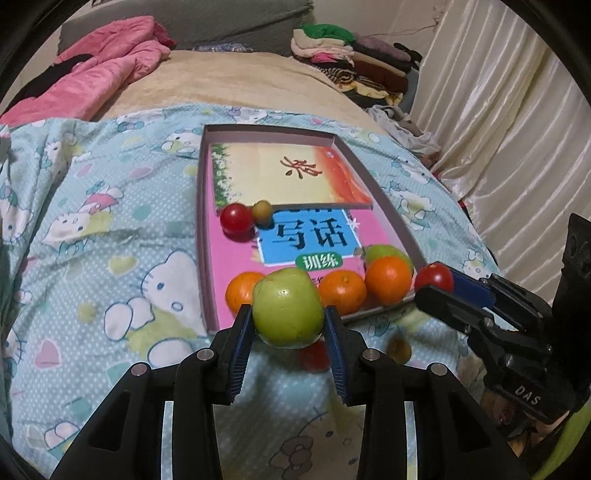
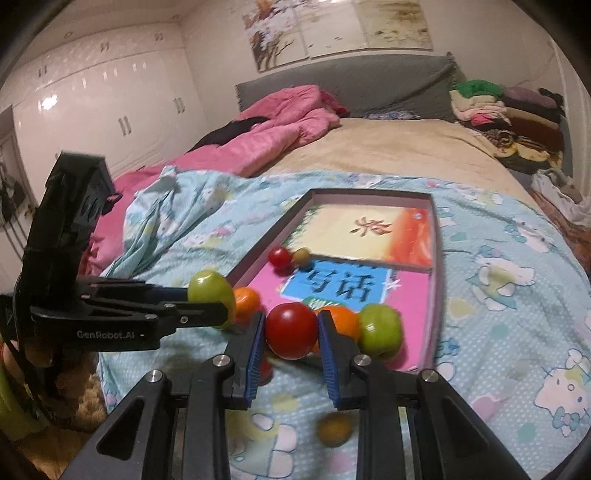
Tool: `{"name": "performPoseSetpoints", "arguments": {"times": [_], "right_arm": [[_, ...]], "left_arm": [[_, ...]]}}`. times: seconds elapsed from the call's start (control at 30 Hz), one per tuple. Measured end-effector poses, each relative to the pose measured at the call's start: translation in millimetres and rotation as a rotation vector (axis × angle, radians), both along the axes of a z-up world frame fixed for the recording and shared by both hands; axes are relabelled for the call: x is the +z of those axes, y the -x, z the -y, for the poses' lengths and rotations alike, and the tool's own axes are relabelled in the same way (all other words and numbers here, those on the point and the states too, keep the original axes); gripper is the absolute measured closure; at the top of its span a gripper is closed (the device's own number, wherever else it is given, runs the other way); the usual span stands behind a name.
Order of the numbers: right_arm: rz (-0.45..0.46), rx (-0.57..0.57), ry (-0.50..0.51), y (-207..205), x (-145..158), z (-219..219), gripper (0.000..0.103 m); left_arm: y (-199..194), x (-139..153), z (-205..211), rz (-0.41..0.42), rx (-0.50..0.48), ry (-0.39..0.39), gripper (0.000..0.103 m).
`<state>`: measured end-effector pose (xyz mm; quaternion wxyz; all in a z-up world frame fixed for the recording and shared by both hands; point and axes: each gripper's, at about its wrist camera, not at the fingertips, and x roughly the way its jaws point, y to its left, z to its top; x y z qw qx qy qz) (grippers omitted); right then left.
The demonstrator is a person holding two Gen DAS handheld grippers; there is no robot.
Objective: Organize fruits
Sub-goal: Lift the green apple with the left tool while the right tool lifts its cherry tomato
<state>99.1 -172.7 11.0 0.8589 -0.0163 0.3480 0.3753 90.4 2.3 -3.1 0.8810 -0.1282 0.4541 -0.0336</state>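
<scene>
Both grippers have something clamped right now. The left gripper (image 1: 288, 321) is closed on a green apple (image 1: 288, 308), held just above the near edge of the shallow box (image 1: 201, 236) sitting on the Hello Kitty blanket (image 1: 110, 229). The right gripper (image 2: 291, 332) is squeezing a red tomato (image 2: 291, 330) just short of the box's near end.

The views differ a bit. The left wrist camera shows the curtain (image 1: 498, 147), and you can clearly count three oranges (image 1: 341, 291) along the near wall of the box. The right wrist camera only shows two of them properly, but it gives you the white wardrobe (image 2: 103, 107) and the wall pictures (image 2: 332, 29).

Count inside the box: three oranges, one more green apple (image 2: 380, 330), one small red tomato (image 1: 236, 218) and one little olive-coloured fruit (image 1: 262, 211) touching it, all lying on two books (image 1: 295, 177).

Loose on the blanket under the grippers: a blurry red fruit (image 1: 314, 356) and a brownish one (image 2: 334, 430).
</scene>
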Motion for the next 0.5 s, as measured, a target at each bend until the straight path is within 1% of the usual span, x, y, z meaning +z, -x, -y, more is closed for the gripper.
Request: {"name": "performPoseSetpoints", "arguments": {"times": [0.23, 0.5], "right_arm": [[-0.003, -0.074, -0.006, -15, 0, 16, 0.074], [0.0, -0.121, -0.016, -22, 0, 24, 0.074]], "left_arm": [[-10, 3, 7, 0.015, -0.004, -0.016, 0.064], [-13, 3, 10, 0.014, -0.006, -0.029, 0.064]]}}
